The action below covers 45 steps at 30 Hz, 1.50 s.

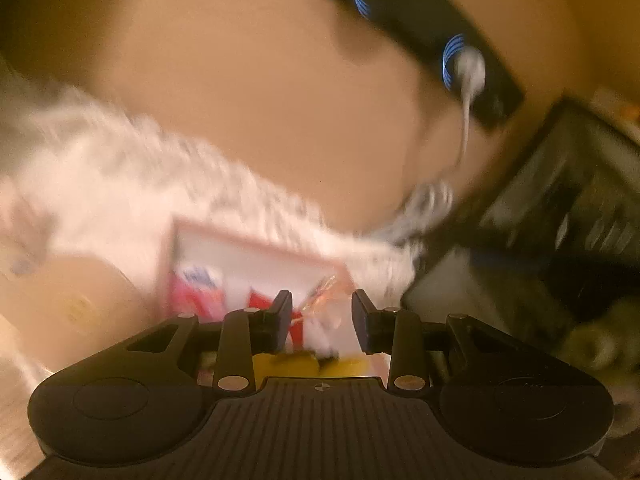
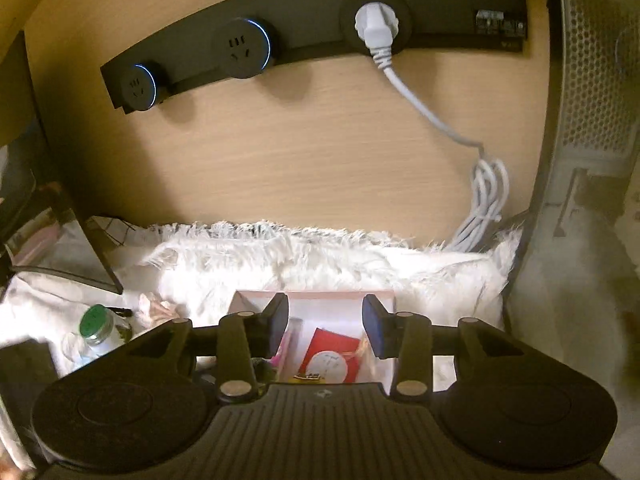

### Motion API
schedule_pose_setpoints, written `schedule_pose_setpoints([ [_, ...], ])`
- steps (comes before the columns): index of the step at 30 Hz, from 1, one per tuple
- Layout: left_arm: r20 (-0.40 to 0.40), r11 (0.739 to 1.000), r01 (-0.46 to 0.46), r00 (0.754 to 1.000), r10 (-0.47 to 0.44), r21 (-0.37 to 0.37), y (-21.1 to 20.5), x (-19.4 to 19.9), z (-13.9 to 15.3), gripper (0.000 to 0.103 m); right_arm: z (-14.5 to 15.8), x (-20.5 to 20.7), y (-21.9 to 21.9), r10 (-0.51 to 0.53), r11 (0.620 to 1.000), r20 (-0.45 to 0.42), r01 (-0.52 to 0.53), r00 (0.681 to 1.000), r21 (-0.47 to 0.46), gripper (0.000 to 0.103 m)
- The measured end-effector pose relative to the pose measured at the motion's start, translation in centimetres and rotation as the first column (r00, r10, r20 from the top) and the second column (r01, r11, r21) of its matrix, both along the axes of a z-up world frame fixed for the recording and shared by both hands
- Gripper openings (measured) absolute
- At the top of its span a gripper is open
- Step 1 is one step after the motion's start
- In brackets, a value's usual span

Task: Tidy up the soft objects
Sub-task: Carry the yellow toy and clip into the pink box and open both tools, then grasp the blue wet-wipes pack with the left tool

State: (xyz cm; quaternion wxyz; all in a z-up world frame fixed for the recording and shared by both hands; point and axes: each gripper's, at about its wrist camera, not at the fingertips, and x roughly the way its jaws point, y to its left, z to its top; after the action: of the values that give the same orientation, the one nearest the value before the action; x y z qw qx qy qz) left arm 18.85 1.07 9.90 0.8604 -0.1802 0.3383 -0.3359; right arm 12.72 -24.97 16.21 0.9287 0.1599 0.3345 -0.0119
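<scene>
Both claws are hovering over the same little white box with nothing gripped. The right claw (image 2: 325, 322) has its fingers clearly apart, a decent gap, and through that gap you look straight down into the white box (image 2: 384, 364), which holds a red packet (image 2: 340, 344) with a round white label on it and some pinkish stuff on its left side. The pads aren't touching anything.

The fluffy white pillow (image 2: 320, 260) lies at 12 o'clock from the right claw, just behind the box and pushed up against the wooden back panel (image 2: 280, 152). A black power strip (image 2: 304, 0) runs across the top with a white plug (image 2: 376, 24) in it; its cord hangs down to about 2 o'clock and bunches just behind the pillow. A bottle with a green cap (image 2: 96, 320) sits at 9 o'clock.

The left wrist view is badly motion-blurred. The left claw (image 1: 322, 306) is also parted, a bit narrower, with nothing pinched. The box (image 1: 256, 256) is right ahead of it and the pillow (image 1: 120, 168) smears from 10 to 12 o'clock.
</scene>
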Motion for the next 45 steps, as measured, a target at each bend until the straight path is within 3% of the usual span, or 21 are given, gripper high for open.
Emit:
schedule_pose_setpoints([
  [4, 0.052, 0.995, -0.091, 0.994, 0.093, -0.04, 4.8, -0.9, 3.0, 0.036, 0.2, -1.1, 0.0, -0.008, 1.0, 0.035, 0.009, 0.999, -0.01, 0.053],
  [6, 0.089, 0.988, -0.157, 0.984, 0.157, -0.013, 8.1, -1.6, 3.4, 0.036, 0.1, -1.5, 0.3, 0.003, 1.0, 0.045, -0.002, 0.999, -0.022, 0.055],
  [8, 0.158, 0.967, -0.252, 0.957, 0.243, 0.034, 12.1, -2.8, 3.2, 0.036, -0.2, -1.8, 1.2, 0.026, 0.998, 0.049, -0.023, 0.998, -0.056, 0.056],
  [9, 0.172, 0.948, -0.312, 0.939, 0.299, 0.057, 13.9, -3.3, 3.0, 0.036, -0.4, -1.8, 1.9, 0.044, 0.996, 0.054, -0.039, 0.998, -0.081, 0.059],
  [11, 0.126, 0.885, -0.451, 0.89, 0.438, 0.115, 18.3, -3.8, 2.4, 0.036, -0.8, -1.7, 3.7, 0.088, 0.988, 0.063, -0.079, 0.994, -0.133, 0.062],
  [14, 0.053, 0.771, -0.617, 0.785, 0.617, 0.158, 24.6, -5.0, 1.3, 0.036, -1.5, -1.4, 7.2, 0.17, 0.972, 0.071, -0.156, 0.983, -0.179, 0.064],
  [16, 0.044, 0.715, -0.678, 0.73, 0.682, 0.172, 27.6, -6.1, 0.7, 0.036, -2.1, -1.3, 9.5, 0.229, 0.961, 0.072, -0.214, 0.971, -0.177, 0.066],
  [17, 0.032, 0.7, -0.688, 0.717, 0.696, 0.192, 28.7, -6.6, 0.3, 0.036, -2.5, -1.2, 10.9, 0.267, 0.952, 0.069, -0.252, 0.961, -0.175, 0.067],
  [18, 0.014, 0.698, -0.684, 0.716, 0.697, 0.213, 29.3, -6.8, -0.1, 0.036, -2.9, -1.2, 12.4, 0.31, 0.939, 0.062, -0.295, 0.949, -0.178, 0.067],
  [20, -0.045, 0.721, -0.641, 0.739, 0.673, 0.263, 29.9, -7.0, -1.2, 0.036, -3.6, -1.2, 15.2, 0.381, 0.91, 0.047, -0.365, 0.923, -0.196, 0.067],
  [24, -0.1, 0.798, -0.515, 0.818, 0.567, 0.312, 28.2, -6.9, -2.7, 0.036, -5.4, -2.2, 20.0, 0.491, 0.847, 0.013, -0.474, 0.871, -0.242, 0.068],
  [26, -0.107, 0.84, -0.45, 0.86, 0.499, 0.304, 26.4, -6.2, -2.7, 0.036, -6.5, -3.0, 21.6, 0.527, 0.819, -0.015, -0.513, 0.849, -0.255, 0.068],
  [30, -0.109, 0.886, -0.382, 0.901, 0.421, 0.263, 23.9, -4.6, -2.6, 0.036, -9.3, -4.8, 23.1, 0.54, 0.794, -0.084, -0.541, 0.837, -0.277, 0.068],
  [32, -0.076, 0.879, -0.374, 0.908, 0.412, 0.295, 21.4, -3.9, -3.1, 0.036, -10.7, -5.3, 23.5, 0.526, 0.793, -0.12, -0.536, 0.842, -0.29, 0.068],
  [35, -0.021, 0.84, -0.362, 0.914, 0.404, 0.403, 18.4, -2.6, -4.4, 0.037, -12.2, -6.0, 23.1, 0.494, 0.802, -0.153, -0.516, 0.856, -0.299, 0.068],
  [37, 0.014, 0.826, -0.354, 0.921, 0.388, 0.439, 17.2, -2.5, -5.2, 0.053, -13.0, -6.2, 22.7, 0.47, 0.818, -0.172, -0.501, 0.865, -0.283, 0.068],
  [38, 0.028, 0.827, -0.339, 0.93, 0.366, 0.448, 16.7, -2.6, -5.4, 0.059, -13.4, -6.3, 22.4, 0.457, 0.826, -0.183, -0.492, 0.87, -0.275, 0.068],
  [40, 0.04, 0.835, -0.298, 0.948, 0.316, 0.462, 15.8, -2.3, -5.8, 0.081, -14.3, -6.3, 22.0, 0.437, 0.84, -0.209, -0.48, 0.875, -0.254, 0.068],
  [42, 0.049, 0.83, -0.257, 0.962, 0.269, 0.494, 15.4, -2.3, -6.2, 0.089, -14.8, -6.4, 21.6, 0.421, 0.857, -0.205, -0.461, 0.884, -0.229, 0.07],
  [45, 0.032, 0.826, -0.266, 0.957, 0.289, 0.496, 16.0, -2.2, -6.7, 0.087, -15.0, -6.4, 21.2, 0.402, 0.873, -0.204, -0.441, 0.892, -0.209, 0.073],
])
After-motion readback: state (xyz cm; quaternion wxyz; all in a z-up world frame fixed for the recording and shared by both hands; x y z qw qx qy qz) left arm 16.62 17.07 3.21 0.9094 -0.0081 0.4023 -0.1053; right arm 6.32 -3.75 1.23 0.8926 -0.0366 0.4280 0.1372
